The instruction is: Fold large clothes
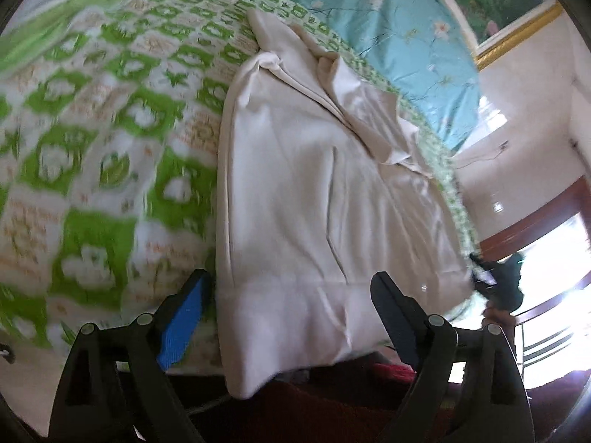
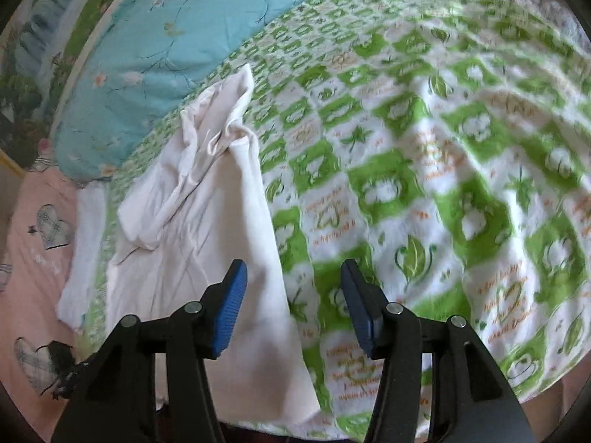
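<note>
Orange script repeats across the green-and-white bedspread (image 2: 424, 170) but is too blurred to read; the white garment (image 1: 314, 199) shows no label. Left gripper (image 1: 291, 313): jaws spread wide, straddling the garment's hem at 6 o'clock, pinching nothing. Right gripper (image 2: 293, 302): jaws spread, empty, above the garment's long edge where it meets the bedspread. The garment (image 2: 207, 243) lies lengthwise on the bedspread, a bunched sleeve toward 11 o'clock in the right view, beside the blue floral quilt (image 2: 166, 37).
</note>
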### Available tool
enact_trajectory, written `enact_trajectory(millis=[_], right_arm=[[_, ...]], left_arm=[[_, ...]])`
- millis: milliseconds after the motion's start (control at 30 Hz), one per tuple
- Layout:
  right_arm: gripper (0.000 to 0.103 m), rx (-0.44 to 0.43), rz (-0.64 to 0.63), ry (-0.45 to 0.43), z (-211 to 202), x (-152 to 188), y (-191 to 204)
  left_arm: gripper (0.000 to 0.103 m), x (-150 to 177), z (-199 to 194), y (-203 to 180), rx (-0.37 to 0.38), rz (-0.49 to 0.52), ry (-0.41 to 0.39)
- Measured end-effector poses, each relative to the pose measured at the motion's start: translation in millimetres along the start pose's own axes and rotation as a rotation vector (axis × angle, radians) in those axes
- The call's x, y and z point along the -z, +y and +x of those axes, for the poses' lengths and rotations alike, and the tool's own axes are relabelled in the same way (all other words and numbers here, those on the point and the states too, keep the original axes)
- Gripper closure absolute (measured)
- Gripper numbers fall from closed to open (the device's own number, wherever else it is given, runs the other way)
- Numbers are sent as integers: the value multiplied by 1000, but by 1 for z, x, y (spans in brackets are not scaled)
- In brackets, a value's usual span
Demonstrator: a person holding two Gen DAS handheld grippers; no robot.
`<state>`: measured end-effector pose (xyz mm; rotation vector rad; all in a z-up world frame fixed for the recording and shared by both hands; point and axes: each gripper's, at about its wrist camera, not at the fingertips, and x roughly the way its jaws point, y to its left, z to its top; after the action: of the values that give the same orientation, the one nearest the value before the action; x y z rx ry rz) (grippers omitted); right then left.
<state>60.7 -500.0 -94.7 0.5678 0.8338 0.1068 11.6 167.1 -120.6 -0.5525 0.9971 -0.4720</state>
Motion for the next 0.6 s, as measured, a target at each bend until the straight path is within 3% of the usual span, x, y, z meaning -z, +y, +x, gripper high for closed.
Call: enact_trajectory(millis=[100, 167, 233, 300, 400, 500, 600], right_arm=[[49, -139, -34, 100, 10, 9, 4], [50, -232, -51, 150, 14, 15, 10], [58, -283, -92, 174, 17, 23, 16], [77, -291, -97, 187, 22, 26, 15], [89, -291, -74, 197, 28, 29, 8], [93, -320, -75, 179, 25, 29, 8], [94, -422, -51, 131, 14, 21, 9]], left_arm=[[18, 8, 0, -1, 44, -11, -7], [38, 11, 2, -6, 43, 17, -2], [56, 12, 9, -10, 49, 35, 19], [68, 14, 17, -11, 40, 44, 36], [94, 14, 24, -16, 0, 74, 36], [99, 11, 17, -21, -5, 92, 5], [100, 1, 6, -35, 16, 111, -47]])
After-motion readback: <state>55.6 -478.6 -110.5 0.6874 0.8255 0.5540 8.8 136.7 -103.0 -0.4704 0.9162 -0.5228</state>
